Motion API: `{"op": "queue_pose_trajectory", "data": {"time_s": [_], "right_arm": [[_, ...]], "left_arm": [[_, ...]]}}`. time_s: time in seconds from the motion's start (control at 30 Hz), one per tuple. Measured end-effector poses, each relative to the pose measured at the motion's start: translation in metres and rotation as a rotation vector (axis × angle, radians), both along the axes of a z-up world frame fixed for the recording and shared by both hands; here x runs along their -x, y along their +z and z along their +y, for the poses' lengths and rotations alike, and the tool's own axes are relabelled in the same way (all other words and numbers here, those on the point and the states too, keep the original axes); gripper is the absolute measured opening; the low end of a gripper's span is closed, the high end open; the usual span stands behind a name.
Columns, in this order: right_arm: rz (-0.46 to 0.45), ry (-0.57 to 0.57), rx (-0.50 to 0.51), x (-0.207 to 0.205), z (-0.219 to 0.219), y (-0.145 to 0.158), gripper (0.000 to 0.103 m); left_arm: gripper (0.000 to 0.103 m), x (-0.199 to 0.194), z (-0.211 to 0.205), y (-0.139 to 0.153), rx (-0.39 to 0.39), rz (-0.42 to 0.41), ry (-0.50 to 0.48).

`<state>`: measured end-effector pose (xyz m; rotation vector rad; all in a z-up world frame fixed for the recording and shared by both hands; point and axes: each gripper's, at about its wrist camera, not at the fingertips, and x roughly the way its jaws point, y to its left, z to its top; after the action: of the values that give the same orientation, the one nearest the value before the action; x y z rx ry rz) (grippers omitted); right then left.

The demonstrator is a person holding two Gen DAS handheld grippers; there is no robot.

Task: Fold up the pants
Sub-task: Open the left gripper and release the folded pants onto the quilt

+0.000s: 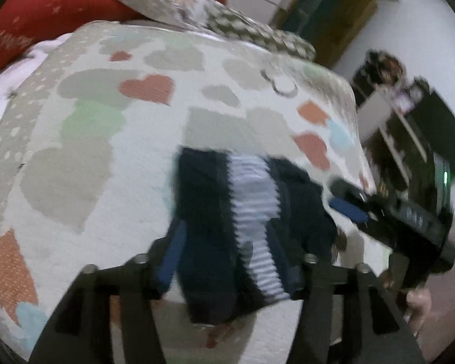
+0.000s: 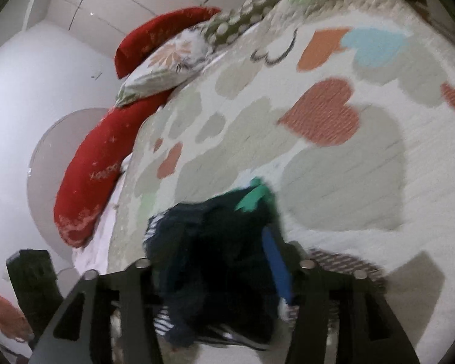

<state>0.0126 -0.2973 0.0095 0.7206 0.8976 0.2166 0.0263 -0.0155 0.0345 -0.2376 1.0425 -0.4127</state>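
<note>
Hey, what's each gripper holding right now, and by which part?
Cannot be told. The dark pants lie between the fingers of the left gripper and right gripper, but blur hides whether either grips them.

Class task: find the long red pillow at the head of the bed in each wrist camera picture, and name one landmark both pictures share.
Left wrist view: long red pillow in the top left corner, partly behind the floral pillow.
Right wrist view: long red pillow runs down the left of centre.
Shared landmark: the heart-patterned bedspread.
</note>
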Motion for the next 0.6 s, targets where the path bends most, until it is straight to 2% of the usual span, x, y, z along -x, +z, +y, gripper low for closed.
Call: {"op": "queue_pose_trajectory", "data": {"time_s": [0.1, 0.2, 0.27, 0.47, 0.6], "right_arm": [[0.013, -0.006, 0.004, 0.003, -0.009, -0.005, 0.064], [0.037, 0.009, -0.023, 0.002, -0.009, -0.018, 0.065], [0.055, 0.015, -0.03, 0.001, -0.006, -0.025, 0.064], [0.047, 0.007, -0.045, 0.005, -0.005, -0.03, 0.065], [-0.007, -0.065, -0.02, 0.025, -0.01, -0.021, 0.065]], "left_arm": [[0.065, -0.015, 0.021, -0.009, 0.066, 0.059, 0.065], [0.068, -0.028, 0.031, -0.03, 0.142, 0.152, 0.103], [0.068, -0.029, 0.029, -0.037, 0.133, 0.173, 0.102], [0.068, -0.023, 0.012, -0.039, 0.09, 0.149, 0.06], [0.068, -0.016, 0.008, -0.03, 0.073, 0.116, 0.039]]}}
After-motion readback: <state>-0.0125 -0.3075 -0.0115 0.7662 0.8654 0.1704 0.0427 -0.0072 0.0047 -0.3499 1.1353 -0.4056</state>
